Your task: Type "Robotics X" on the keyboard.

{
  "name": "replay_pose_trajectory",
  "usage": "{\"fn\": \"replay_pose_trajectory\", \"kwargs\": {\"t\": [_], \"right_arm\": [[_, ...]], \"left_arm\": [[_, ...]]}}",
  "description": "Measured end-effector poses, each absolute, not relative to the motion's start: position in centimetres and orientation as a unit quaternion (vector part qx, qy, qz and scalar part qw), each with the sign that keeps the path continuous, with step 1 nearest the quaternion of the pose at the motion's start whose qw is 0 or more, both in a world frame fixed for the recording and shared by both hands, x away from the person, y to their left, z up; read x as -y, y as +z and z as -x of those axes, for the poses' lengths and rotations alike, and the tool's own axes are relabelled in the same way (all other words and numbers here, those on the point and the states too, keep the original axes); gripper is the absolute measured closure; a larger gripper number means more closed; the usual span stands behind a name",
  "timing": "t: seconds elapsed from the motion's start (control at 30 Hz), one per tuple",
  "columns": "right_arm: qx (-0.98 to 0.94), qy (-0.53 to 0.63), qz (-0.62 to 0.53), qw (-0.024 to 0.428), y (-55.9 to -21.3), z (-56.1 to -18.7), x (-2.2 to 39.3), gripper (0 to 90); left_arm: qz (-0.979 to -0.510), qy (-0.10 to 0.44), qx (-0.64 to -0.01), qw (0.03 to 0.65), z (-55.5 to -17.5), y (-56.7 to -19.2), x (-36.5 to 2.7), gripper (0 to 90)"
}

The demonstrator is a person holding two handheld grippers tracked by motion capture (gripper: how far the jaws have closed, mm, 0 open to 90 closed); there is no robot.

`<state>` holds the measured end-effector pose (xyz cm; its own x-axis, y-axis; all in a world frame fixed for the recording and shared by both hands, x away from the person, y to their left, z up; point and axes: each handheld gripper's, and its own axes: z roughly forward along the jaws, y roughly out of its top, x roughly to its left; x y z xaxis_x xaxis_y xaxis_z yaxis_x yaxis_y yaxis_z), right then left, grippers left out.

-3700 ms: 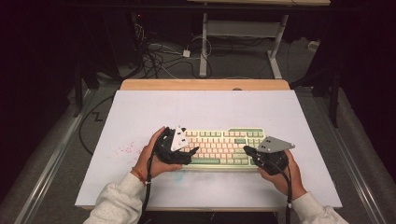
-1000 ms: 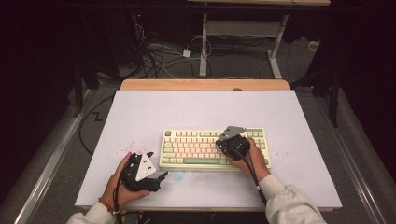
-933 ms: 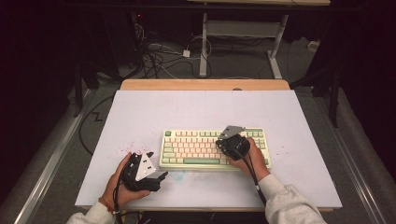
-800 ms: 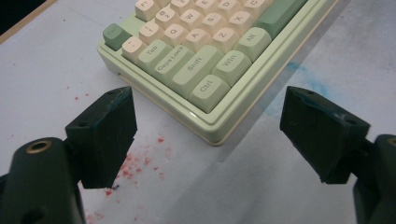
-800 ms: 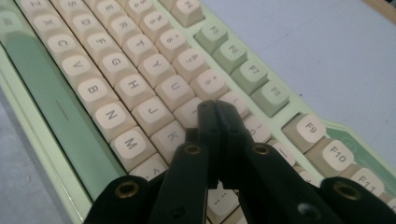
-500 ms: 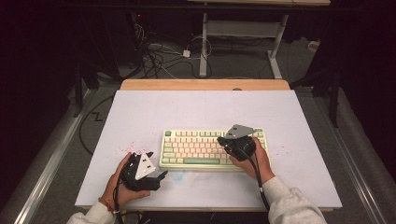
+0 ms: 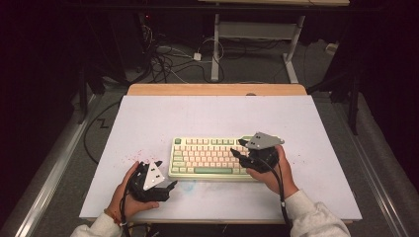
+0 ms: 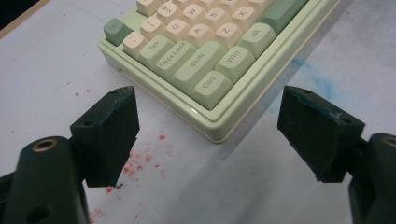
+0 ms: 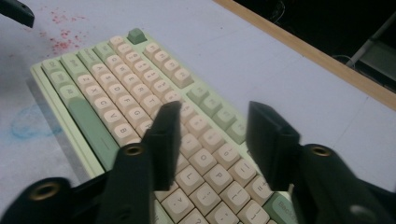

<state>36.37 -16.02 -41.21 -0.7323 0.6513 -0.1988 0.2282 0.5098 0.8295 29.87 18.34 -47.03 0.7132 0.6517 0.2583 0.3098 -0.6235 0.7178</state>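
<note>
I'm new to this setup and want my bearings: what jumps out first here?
A pale green keyboard lies near the front middle of the white table. The right gripper hovers over the keyboard's right end, its jaws just opened with nothing between them. The left gripper rests open by the keyboard's front left corner, near red specks.

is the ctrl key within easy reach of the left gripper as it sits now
Probably yes: the left gripper has open jaws facing the keyboard corner, and nothing lies between them and the Ctrl key.
</note>
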Motion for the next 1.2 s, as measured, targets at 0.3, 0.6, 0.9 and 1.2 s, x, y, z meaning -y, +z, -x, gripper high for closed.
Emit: {"fn": "replay_pose_trajectory", "kwargs": {"t": [0.3, 0.6, 0.9, 1.2], "right_arm": [[-0.818, 0.432, -0.258, 0.279, -40.8, -35.1, 16.7, 26.4], [-0.815, 0.429, -0.254, 0.295, -40.6, -33.8, 17.7, 21.4], [-0.812, 0.422, -0.258, 0.309, -40.8, -32.4, 19.4, 21.7], [-0.806, 0.415, -0.271, 0.324, -41.9, -30.8, 21.5, 22.2]], "left_arm": [[-0.863, 0.257, -0.279, 0.333, -29.9, -47.0, -18.3, 19.4], [-0.859, 0.261, -0.283, 0.338, -29.8, -46.6, -18.4, 20.7], [-0.858, 0.257, -0.284, 0.342, -29.8, -46.4, -18.5, 20.9], [-0.858, 0.254, -0.284, 0.344, -29.8, -46.3, -18.4, 21.8]]}}
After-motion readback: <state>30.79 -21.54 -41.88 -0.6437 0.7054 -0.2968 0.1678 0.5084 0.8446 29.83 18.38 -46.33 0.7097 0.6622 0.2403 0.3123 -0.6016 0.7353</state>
